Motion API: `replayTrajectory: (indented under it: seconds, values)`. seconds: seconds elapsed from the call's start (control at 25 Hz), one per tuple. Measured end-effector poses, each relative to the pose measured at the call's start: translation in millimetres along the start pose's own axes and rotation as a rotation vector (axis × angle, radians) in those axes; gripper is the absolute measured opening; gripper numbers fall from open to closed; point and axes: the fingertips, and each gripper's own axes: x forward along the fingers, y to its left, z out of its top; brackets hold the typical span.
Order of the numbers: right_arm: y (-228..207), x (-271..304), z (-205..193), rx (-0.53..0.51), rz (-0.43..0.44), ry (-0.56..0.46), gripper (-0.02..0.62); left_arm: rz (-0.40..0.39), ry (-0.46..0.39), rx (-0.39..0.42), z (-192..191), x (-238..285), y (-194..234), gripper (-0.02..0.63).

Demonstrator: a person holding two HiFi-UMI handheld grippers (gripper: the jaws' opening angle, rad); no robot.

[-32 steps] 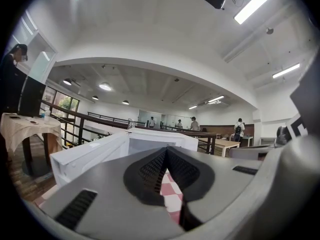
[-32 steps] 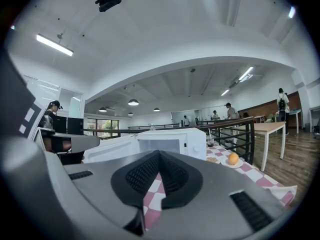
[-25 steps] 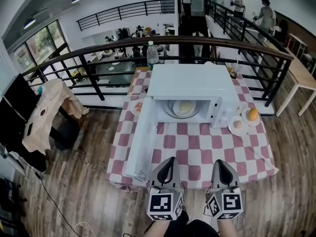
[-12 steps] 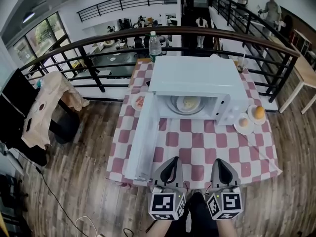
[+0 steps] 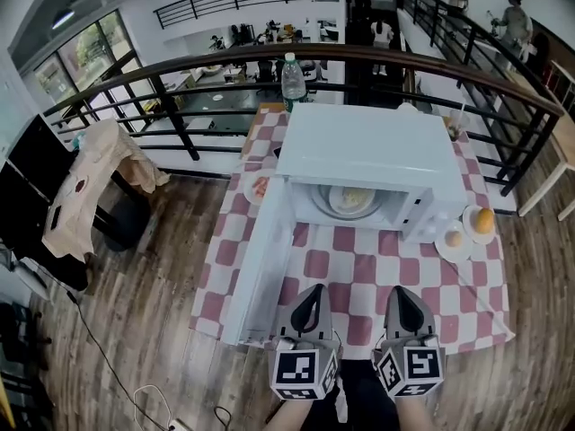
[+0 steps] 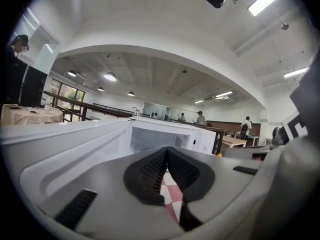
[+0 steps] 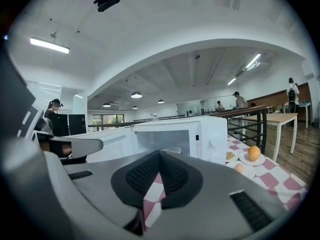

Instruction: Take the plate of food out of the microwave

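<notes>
So, left gripper [image 5: 314,289] and right gripper [image 5: 396,291] are both pinched fully together with nothing in them (just checkered cloth showing past the tips). They hover side by side at the near edge of the table [image 5: 359,272]. Straight ahead of them is the white microwave [image 5: 373,155], its door [image 5: 263,263] swung wide open and reaching back just beside the left gripper. The plate of food [image 5: 352,201] sits inside the cavity, well ahead of both. Off ahead and right of the right gripper, small plates hold an orange [image 5: 484,220] and an egg [image 5: 454,238].
</notes>
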Motion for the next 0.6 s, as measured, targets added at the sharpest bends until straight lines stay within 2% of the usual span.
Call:
replayTrajectory:
  seconds: [0.6]
  values:
    - [-39, 77, 12, -0.002, 0.096, 0.032, -0.002, 0.093, 0.026, -0.051, -3, 72, 3, 0.012]
